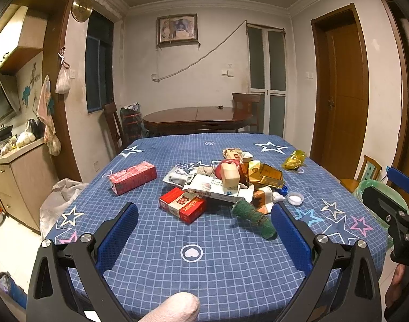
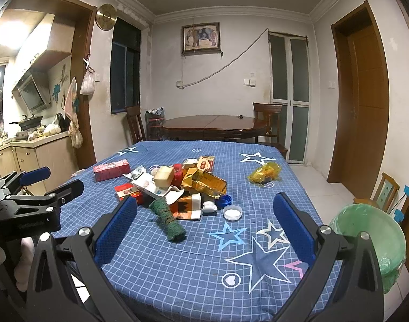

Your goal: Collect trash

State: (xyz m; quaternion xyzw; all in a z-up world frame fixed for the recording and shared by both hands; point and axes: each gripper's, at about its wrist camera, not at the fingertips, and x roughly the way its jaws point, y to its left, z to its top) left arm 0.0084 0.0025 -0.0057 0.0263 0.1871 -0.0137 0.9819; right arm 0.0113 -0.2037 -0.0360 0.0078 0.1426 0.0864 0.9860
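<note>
Nothing appears to have been collected yet: the trash pile (image 1: 223, 185) is still heaped mid-desk (image 1: 204, 281), with a yellow wrapper (image 2: 266, 173) and white cap (image 2: 232, 212) lying apart, while the green-lined bin (image 2: 370, 230) beside the desk looks empty. Both left tongs (image 1: 204, 230) and right tongs (image 2: 204, 222) are held wide and empty

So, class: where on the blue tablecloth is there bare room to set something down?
Bare: the near strip between the grippers and the green roll; the far edge; between the pink pack and the heap. Crowded: mid-table around the red box and white lid.
</note>
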